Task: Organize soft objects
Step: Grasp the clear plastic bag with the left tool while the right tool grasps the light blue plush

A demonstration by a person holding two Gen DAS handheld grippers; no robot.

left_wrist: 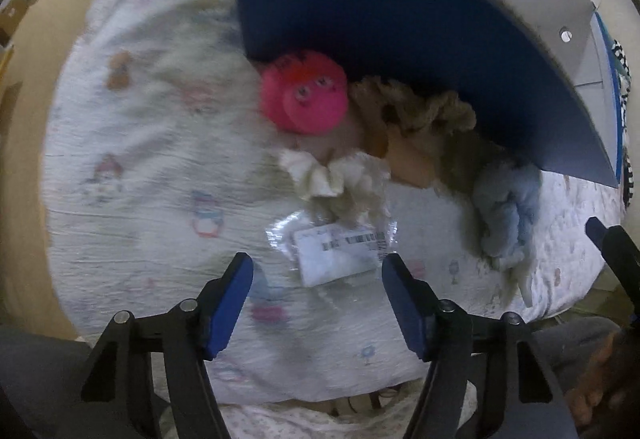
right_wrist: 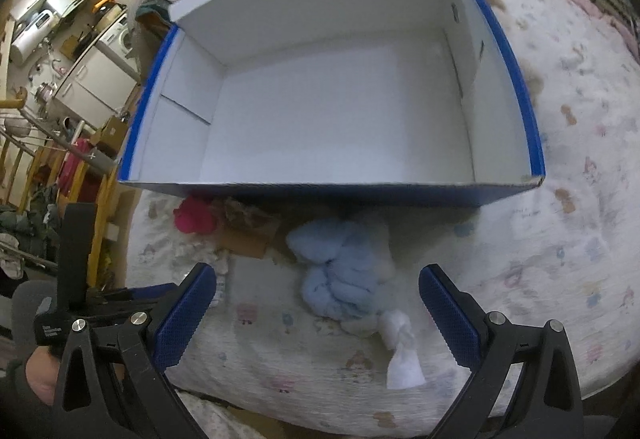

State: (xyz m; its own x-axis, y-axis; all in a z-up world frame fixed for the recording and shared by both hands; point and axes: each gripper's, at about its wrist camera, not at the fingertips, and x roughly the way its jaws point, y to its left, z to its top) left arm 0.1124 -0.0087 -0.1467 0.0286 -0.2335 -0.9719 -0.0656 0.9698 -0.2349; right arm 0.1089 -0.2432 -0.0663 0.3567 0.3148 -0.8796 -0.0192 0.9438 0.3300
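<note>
A blue box (right_wrist: 400, 193) with a white, empty inside stands on the bed. Soft objects lie in a row against its near wall: a pink plush toy (left_wrist: 306, 95) with eyes, a cream ruffled cloth (left_wrist: 336, 183), a brown plush (left_wrist: 424, 119) and a light blue plush (left_wrist: 506, 211). The blue plush (right_wrist: 340, 275) also shows in the right wrist view, with a white piece (right_wrist: 402, 351) at its near end. My left gripper (left_wrist: 318, 273) is open above a clear plastic bag with a label (left_wrist: 338, 249). My right gripper (right_wrist: 318, 287) is open just short of the blue plush.
The bed is covered by a white printed quilt (left_wrist: 132, 175). The pink toy (right_wrist: 194, 217) and a brown piece (right_wrist: 248, 235) lie left of the blue plush. The left gripper (right_wrist: 72, 279) sits at the bed's left edge. A cluttered room with wooden furniture (right_wrist: 24, 155) lies beyond.
</note>
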